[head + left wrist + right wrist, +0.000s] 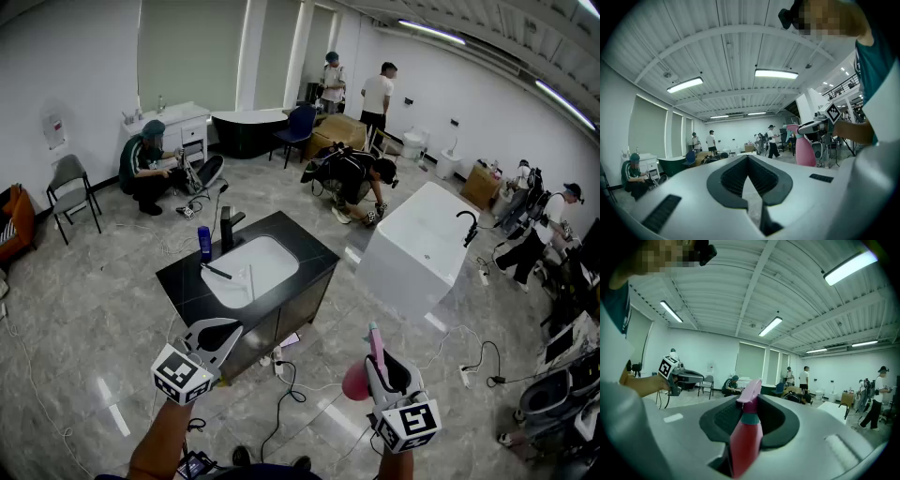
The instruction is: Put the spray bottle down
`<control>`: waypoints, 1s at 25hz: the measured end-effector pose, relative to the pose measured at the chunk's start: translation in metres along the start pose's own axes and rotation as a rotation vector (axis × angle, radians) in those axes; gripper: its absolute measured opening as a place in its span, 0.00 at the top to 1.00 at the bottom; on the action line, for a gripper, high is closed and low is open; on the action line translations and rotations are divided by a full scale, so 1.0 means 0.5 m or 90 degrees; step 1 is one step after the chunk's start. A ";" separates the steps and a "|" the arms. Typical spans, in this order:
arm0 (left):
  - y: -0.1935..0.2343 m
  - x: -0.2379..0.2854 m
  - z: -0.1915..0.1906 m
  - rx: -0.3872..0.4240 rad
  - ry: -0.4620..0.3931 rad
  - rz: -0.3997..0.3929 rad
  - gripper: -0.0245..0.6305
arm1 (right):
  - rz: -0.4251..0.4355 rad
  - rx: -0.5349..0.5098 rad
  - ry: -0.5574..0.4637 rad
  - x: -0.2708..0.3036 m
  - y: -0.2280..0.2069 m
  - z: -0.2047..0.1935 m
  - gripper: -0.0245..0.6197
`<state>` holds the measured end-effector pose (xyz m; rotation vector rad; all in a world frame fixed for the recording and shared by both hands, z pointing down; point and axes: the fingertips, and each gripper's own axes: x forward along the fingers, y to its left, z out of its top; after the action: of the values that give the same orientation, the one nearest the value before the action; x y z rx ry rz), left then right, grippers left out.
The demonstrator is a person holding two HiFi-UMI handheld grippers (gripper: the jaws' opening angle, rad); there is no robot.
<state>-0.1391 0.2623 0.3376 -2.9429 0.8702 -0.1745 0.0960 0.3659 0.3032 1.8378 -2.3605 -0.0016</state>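
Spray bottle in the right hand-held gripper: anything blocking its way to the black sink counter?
Nothing visible does. The spray bottle sits in the right hand-held gripper, with open air between it and the counter. The cables lie only on the floor.

Bright overhead strip lights (848,267), glare on the floor (112,412), fisheye-bent edges

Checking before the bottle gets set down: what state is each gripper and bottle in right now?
spray bottle: upright, in the air, gripped near its neck by the right gripper.
right gripper: shut on the spray bottle.
left gripper: jaws together, empty.
blue bottle: upright on the black sink counter.
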 end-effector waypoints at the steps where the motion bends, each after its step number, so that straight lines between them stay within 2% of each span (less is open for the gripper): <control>1: 0.001 0.000 -0.002 0.000 0.000 -0.001 0.96 | 0.000 0.000 0.002 0.000 0.000 -0.005 0.79; 25: 0.094 -0.015 -0.044 -0.007 0.005 -0.046 0.96 | -0.020 0.038 0.003 0.095 0.064 -0.019 0.79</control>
<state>-0.1736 0.2264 0.3544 -2.9879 0.7689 -0.1856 0.0551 0.3290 0.3212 1.8984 -2.3532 0.0717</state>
